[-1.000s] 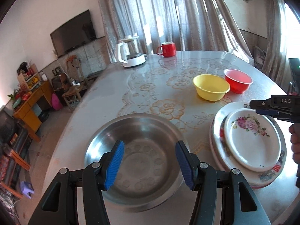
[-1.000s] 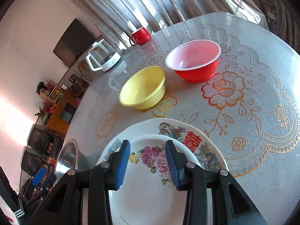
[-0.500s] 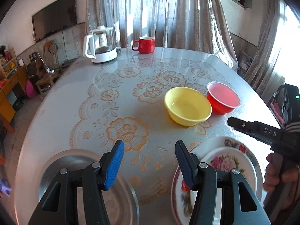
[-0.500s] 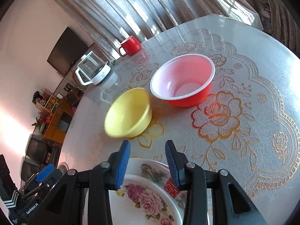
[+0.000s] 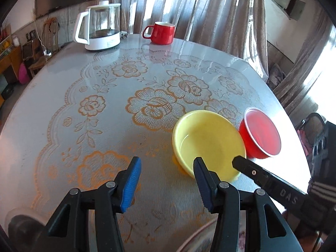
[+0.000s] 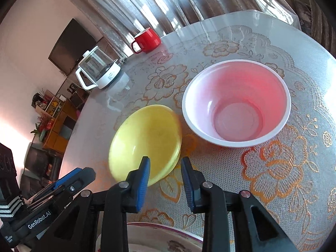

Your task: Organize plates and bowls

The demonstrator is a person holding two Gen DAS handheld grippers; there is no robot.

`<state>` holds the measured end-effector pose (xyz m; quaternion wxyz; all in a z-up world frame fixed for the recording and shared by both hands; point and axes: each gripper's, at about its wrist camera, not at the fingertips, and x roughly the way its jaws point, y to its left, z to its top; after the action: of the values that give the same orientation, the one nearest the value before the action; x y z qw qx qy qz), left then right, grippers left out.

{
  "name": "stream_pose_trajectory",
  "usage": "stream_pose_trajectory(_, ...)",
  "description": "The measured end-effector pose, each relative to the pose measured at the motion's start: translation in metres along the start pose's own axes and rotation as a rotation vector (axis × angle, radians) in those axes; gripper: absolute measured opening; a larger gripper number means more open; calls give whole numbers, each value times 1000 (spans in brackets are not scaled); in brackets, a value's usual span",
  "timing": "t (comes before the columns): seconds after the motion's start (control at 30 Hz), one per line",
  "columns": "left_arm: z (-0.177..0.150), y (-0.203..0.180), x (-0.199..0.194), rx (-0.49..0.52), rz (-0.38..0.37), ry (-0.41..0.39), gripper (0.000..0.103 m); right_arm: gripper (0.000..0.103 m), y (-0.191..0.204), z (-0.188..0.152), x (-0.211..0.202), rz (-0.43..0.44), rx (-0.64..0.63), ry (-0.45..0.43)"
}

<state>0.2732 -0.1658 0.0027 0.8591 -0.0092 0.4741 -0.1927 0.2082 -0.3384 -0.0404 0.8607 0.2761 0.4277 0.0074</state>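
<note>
A yellow bowl sits on the flowered tablecloth, with a red bowl close beside it on its right. My right gripper is at the yellow bowl's near rim, which lies between its closing jaws; the pads do not visibly press on it. One right finger shows in the left wrist view over that rim. My left gripper hovers just left of the yellow bowl, its jaws closing over bare cloth. The stacked flowered plates peek in at the bottom edge.
A steel bowl lies at the near left corner. A glass kettle and a red mug stand at the table's far side by the curtains. A person's striped sleeve is at the right.
My left gripper swung right from over the steel bowl to beside the yellow bowl. My right gripper moved forward off the plates to the yellow bowl's rim. Both pairs of jaws narrowed.
</note>
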Motion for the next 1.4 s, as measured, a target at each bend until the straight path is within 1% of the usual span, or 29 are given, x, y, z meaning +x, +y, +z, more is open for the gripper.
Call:
stream_pose_trajectory(0.03, 2, 0, 6, -6, -4, 10, 43, 27, -1, 1, 2, -1, 0, 3)
stream_pose_trajectory(0.1, 5, -1, 14, -12, -26, 30, 32, 25, -1, 1, 5, -4, -9, 7)
stream_pose_trajectory(0.17, 6, -2, 21, -17, -53, 39, 25, 21, 0, 1, 5, 0, -25, 7)
stream_pose_trajectory(0.2, 6, -3, 22, -14, -64, 42, 19, 19, 1, 1, 5, -2, -36, 5)
stream_pose_trajectory(0.23, 5, -5, 23, -10, -73, 46, 17, 18, 4, 1, 5, -3, -47, 2)
stream_pose_trajectory(0.37, 0, -13, 16, 40, -63, 20, 17, 18, 5, 1, 5, -22, -63, 0)
stream_pose_trajectory(0.43, -2, -13, 13, 35, -73, 19, 17, 18, 3, 1, 5, -21, -56, 2)
stream_pose_trajectory(0.6, -9, -10, 11, 21, -60, 33, 17, 18, 4, -2, 2, -3, -51, 10)
stream_pose_trajectory(0.73, -15, -9, 3, 16, -63, 23, 18, 18, 8, -5, 0, -8, -56, 10)
stream_pose_trajectory(1.1, -25, 7, -39, -9, -61, -45, 18, 18, 33, -13, -18, 38, -90, -15)
stream_pose_trajectory(1.4, -50, 25, -88, -21, -38, -126, 18, 18, 65, -34, -33, 88, -140, -23)
